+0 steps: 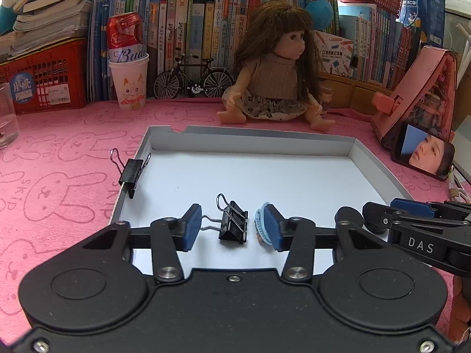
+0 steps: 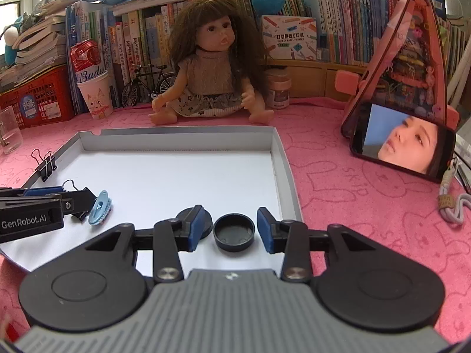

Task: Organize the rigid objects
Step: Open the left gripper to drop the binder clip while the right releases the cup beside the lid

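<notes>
A shallow white box tray [image 1: 294, 144] [image 2: 176, 139] lies on the pink cloth. My left gripper [image 1: 232, 225] is open; a black binder clip [image 1: 232, 223] lies between its pads inside the tray, untouched. A light blue hair clip [image 1: 260, 225] [image 2: 101, 207] lies against the right pad. Another black binder clip [image 1: 132, 170] [image 2: 45, 164] is clamped on the tray's left wall. My right gripper [image 2: 234, 226] is open around a black round cap [image 2: 234, 231] on the tray floor. A second black cap [image 2: 206, 220] lies behind its left finger.
A doll [image 1: 273, 79] [image 2: 209, 70] sits behind the tray. A paper cup holding a red can [image 1: 129, 79], a toy bicycle [image 1: 191, 79], a red basket [image 1: 44, 79] and books line the back. A phone [image 2: 403, 150] leans on a pink stand at right. A glass [image 1: 6, 117] stands at left.
</notes>
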